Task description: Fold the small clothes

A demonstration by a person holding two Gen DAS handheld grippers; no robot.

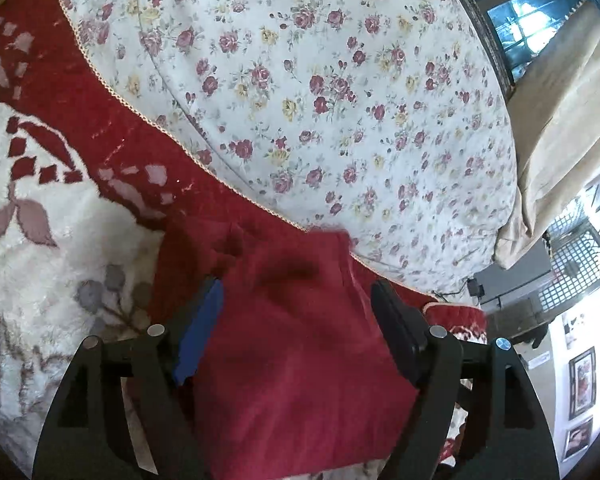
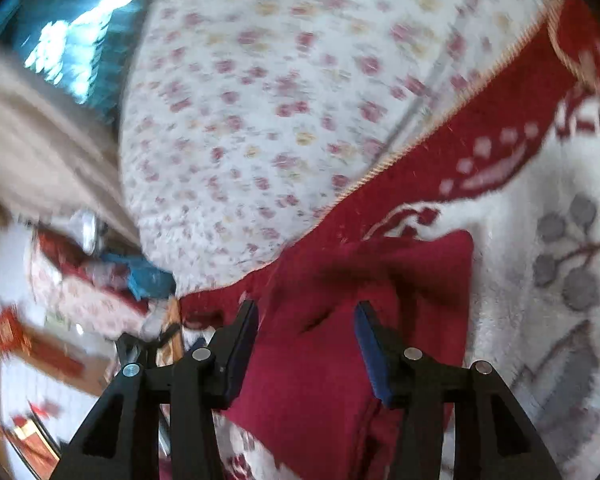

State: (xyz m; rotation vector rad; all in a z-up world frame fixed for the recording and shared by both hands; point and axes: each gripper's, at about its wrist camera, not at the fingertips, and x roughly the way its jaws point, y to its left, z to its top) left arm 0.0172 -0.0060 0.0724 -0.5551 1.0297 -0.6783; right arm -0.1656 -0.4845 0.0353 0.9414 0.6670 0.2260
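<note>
Straddling the red garment (image 1: 300,360), the left gripper (image 1: 296,300) has its jaws spread wide, one on each side of the cloth with a clear gap to it, so it is released and grasps nothing. The right gripper (image 2: 306,320) stands the same way: jaws parted, the same red garment (image 2: 340,360) lying between and beneath them, not pinched. In both views the garment sits directly under the fingers and runs forward a little beyond their tips, already doubled into a thick bundle with a rounded bulge ahead of the jaws.

Judging from this, the step in hand is either taking hold of an edge for a further fold or letting the fold settle. To do it well, each claw should come down onto a single clean edge, not the lumpy middle, and close only once all layers sit between the pads, so no under-layer slips out. The two should move together to keep the fold line straight.

Beyond the tips lies the plush red-and-white blanket (image 1: 40,200), soft enough to drag with the cloth. Farther ahead is the floral quilt (image 1: 320,100), then a beige curtain (image 1: 560,120). The right view is motion-blurred, so fine creases there cannot be read
</note>
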